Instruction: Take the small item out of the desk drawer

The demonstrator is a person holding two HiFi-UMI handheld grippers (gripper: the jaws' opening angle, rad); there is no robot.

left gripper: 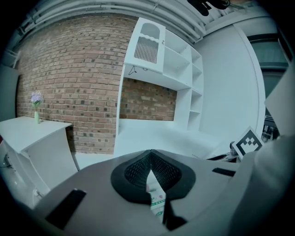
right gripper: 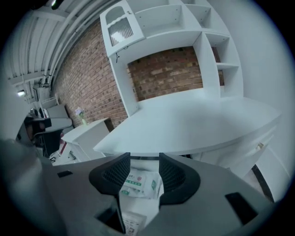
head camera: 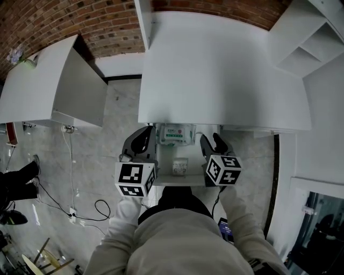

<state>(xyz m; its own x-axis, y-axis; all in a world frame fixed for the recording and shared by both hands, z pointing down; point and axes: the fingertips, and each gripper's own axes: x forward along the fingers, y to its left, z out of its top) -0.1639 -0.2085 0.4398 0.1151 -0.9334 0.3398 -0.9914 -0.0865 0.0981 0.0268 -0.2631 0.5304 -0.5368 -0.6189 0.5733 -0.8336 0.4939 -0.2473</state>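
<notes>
The drawer [head camera: 194,161] stands pulled out from under the front edge of the white desk [head camera: 215,70], and the person leans right over it. Two things lie inside. A white packet with green print [head camera: 176,134] sits at the back, its far end right at the desk's edge. The small box [head camera: 179,167] sits nearer the drawer's front and clear of the packet.

The left gripper [head camera: 146,134] is at the drawer's left side. Its jaws meet at the tips and hold nothing, and only a sliver of the packet shows through the gap behind them. The right gripper [head camera: 212,140] is at the drawer's right side with its jaws standing well apart. Nothing is held between them, though its own view looks past them onto the packet and the box below.

The box lies between the two grippers and touches neither. Nothing covers it from above. The desk's overhang closes off the back of the drawer, and the person's body crowds the front.

The desktop itself is bare. White shelves [head camera: 306,48] rise on the right, and a brick wall [head camera: 80,16] runs behind. A second white cabinet [head camera: 37,80] stands well off to the left, with a cable [head camera: 70,177] trailing over the floor below it.
</notes>
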